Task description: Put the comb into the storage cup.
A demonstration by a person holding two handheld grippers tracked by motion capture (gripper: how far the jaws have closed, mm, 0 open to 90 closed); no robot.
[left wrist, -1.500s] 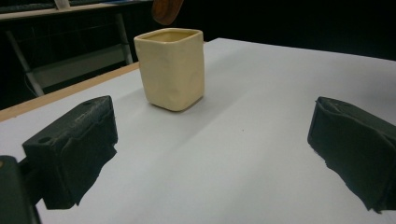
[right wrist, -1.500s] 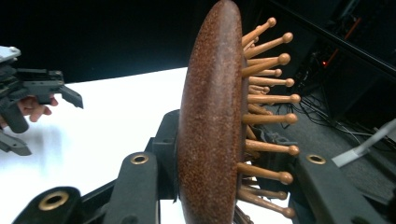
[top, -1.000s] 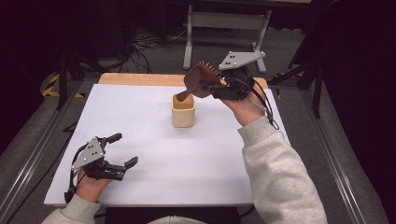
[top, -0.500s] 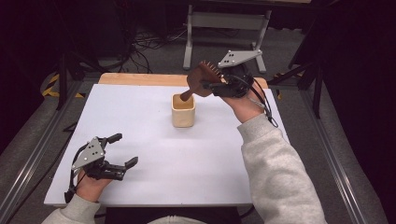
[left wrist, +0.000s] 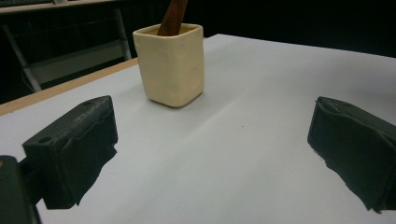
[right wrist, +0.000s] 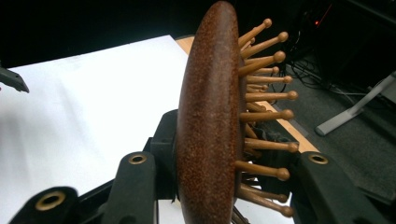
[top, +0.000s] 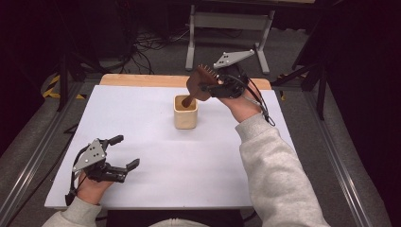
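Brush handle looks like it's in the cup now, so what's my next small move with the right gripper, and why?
Probably lower a little more, then open. The right gripper clamps the wooden hairbrush by its head, tilted, with the handle tip just inside the cream cup. The left gripper rests open, well clear.

Brush (top: 199,85) handle apparently in cup (top: 185,113)

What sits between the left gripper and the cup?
Nothing: bare white table between the left gripper and the cream cup, clear in the high view and left gripper view.
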